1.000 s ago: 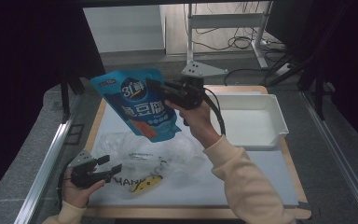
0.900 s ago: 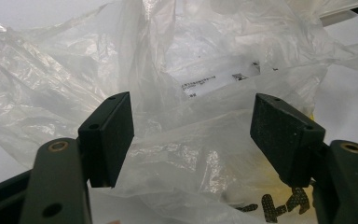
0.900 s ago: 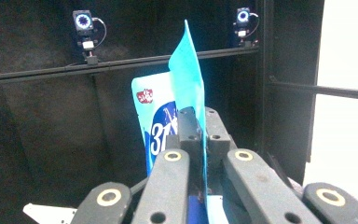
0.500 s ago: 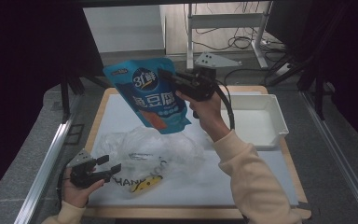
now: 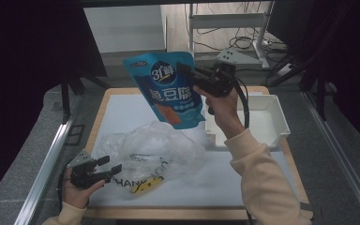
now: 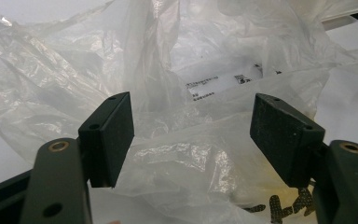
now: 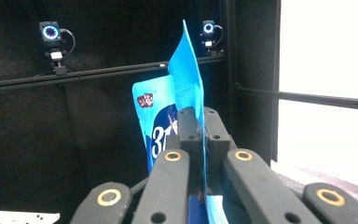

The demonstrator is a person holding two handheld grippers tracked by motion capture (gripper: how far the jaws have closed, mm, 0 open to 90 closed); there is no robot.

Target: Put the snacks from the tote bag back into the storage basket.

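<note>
Holding the blue pouch [image 5: 168,89] by its right edge, the right gripper [image 5: 187,75] is clenched on it and has carried it from 11 o'clock toward 12 o'clock, closer to the white tray [image 5: 281,124] at 2 o'clock. I judge the pouch is going to that tray. The left gripper [image 5: 112,166] rests released at 7 o'clock, its jaws standing apart before the clear plastic bag [image 5: 159,147].

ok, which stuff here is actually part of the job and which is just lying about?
In the job:
- blue pouch, pinched in the right gripper
- clear plastic bag, in front of the open left gripper
- white tray, probably

Lying about:
- cables on the floor behind
</note>
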